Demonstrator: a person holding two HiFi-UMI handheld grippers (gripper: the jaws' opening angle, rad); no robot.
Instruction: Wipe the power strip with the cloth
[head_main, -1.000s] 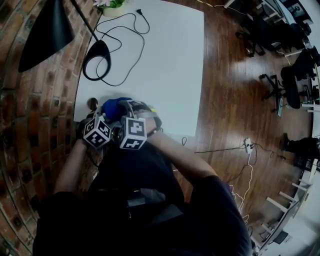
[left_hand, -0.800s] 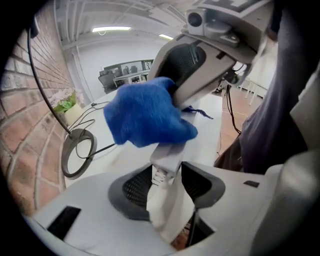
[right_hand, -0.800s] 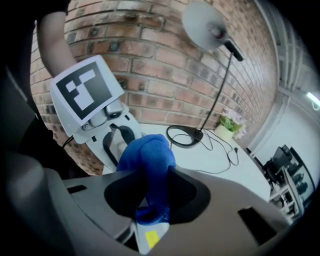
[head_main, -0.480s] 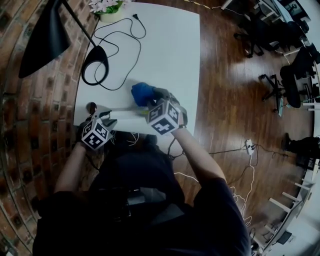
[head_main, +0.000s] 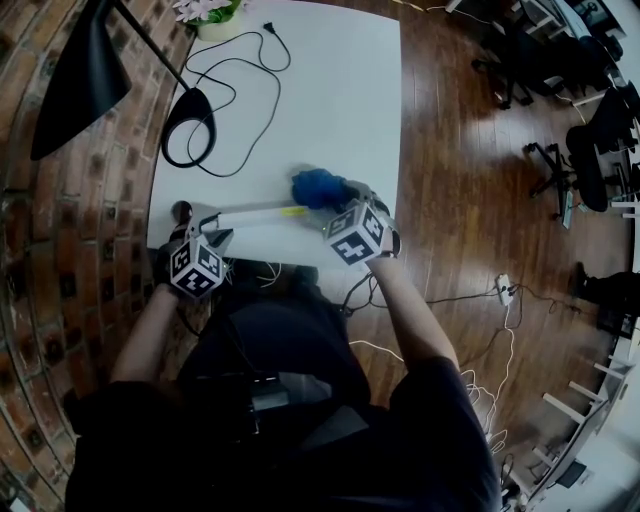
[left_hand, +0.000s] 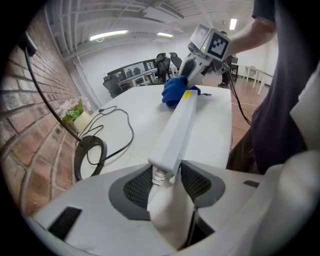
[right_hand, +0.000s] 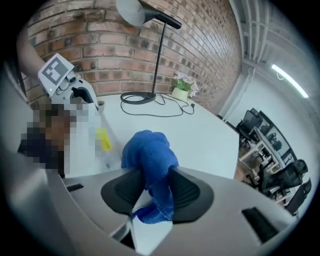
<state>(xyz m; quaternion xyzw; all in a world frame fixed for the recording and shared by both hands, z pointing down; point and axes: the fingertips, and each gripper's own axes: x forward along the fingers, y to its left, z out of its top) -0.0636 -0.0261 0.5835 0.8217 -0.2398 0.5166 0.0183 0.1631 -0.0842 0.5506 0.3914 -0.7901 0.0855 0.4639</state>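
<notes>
A long white power strip (head_main: 255, 212) lies along the near edge of the white table (head_main: 330, 90). My left gripper (head_main: 212, 232) is shut on its cord end (left_hand: 162, 172). My right gripper (head_main: 335, 200) is closed on a bunched blue cloth (head_main: 318, 187), which rests at the strip's far right end by a yellow label (right_hand: 102, 139). The right gripper's jaws have just been opening, with the cloth (right_hand: 150, 160) still pinched between the pads. From the left gripper view the strip (left_hand: 180, 125) runs away to the cloth (left_hand: 175, 90) and the right gripper (left_hand: 192, 75).
A black desk lamp stands with its round base (head_main: 190, 125) at the table's left, a black cable (head_main: 250, 70) looping behind it. A flower pot (head_main: 215, 15) sits at the far left corner. A brick wall runs along the left; wood floor with cables and office chairs lies right.
My right gripper has carried the blue cloth rightward along the power strip, from beside the left gripper to the strip's right end. The left gripper has stayed where it was.
</notes>
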